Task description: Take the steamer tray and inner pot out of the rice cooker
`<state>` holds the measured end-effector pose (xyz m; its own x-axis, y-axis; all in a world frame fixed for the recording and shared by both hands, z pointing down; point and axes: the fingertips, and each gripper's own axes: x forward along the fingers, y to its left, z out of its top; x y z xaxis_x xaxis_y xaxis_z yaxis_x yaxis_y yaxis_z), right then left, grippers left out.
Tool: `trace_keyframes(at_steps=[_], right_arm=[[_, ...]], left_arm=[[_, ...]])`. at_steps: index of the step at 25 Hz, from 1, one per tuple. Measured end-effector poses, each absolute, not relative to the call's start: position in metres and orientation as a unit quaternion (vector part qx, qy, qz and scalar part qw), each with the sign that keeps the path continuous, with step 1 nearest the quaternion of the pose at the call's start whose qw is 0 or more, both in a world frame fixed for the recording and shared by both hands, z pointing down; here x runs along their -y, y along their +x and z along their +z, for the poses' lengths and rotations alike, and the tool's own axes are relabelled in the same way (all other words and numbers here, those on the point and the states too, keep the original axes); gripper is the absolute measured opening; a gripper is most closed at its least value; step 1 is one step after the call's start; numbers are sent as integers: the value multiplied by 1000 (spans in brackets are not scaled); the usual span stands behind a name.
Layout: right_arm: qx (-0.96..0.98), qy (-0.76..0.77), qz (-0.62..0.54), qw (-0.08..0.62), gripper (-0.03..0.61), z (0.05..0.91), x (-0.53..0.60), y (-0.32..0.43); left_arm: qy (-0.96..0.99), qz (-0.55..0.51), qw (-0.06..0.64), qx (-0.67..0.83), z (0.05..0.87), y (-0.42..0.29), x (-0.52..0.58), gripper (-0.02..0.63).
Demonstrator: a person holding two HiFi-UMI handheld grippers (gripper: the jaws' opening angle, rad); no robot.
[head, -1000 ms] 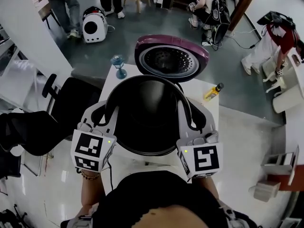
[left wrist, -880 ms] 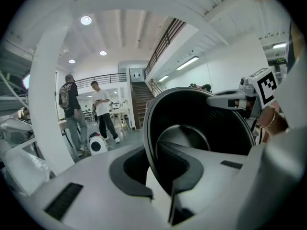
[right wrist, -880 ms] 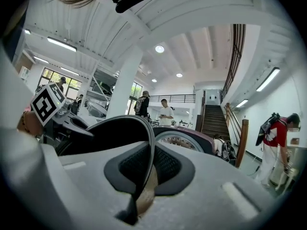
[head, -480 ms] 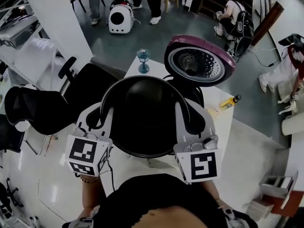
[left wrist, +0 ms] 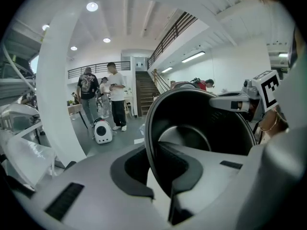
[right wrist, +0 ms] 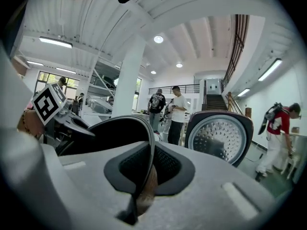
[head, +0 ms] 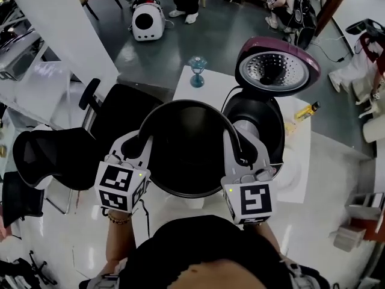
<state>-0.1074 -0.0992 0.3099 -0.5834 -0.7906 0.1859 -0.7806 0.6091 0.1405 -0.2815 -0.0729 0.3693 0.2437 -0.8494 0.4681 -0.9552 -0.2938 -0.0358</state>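
Note:
The black inner pot (head: pixel 186 149) hangs in the air to the left of the rice cooker (head: pixel 260 120), held by its rim on two sides. My left gripper (head: pixel 142 148) is shut on the pot's left rim, and the rim (left wrist: pixel 152 152) runs between its dark pads. On the opposite side my right gripper (head: pixel 236 150) is shut on the right rim (right wrist: pixel 144 143). The cooker's purple lid (head: pixel 277 71) stands open, and its perforated inner plate (right wrist: pixel 218 138) faces me. The cooker's dark cavity shows beside the pot. I cannot make out the steamer tray.
The cooker stands on a white table (head: pixel 301 155) with a blue goblet (head: pixel 197 71) and a yellow bottle (head: pixel 307 110). A black office chair (head: pixel 114 119) is left of the table. People stand on the grey floor beyond, near a white round carrier (head: pixel 144 20).
Both grippers have carried the pot to the left, off the cooker. The cooker's cavity, hidden under the pot before, now shows at the pot's right.

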Motion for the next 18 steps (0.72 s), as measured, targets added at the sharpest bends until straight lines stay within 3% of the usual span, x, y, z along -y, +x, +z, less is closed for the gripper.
trace_keyframes(at_steps=[7, 18], right_arm=[[845, 515, 68, 127, 23, 370, 92, -151], [767, 591, 197, 150, 25, 482, 85, -155]], left_arm=[[810, 263, 143, 505, 416, -332, 94, 25], [832, 329, 200, 399, 524, -335, 128, 12]])
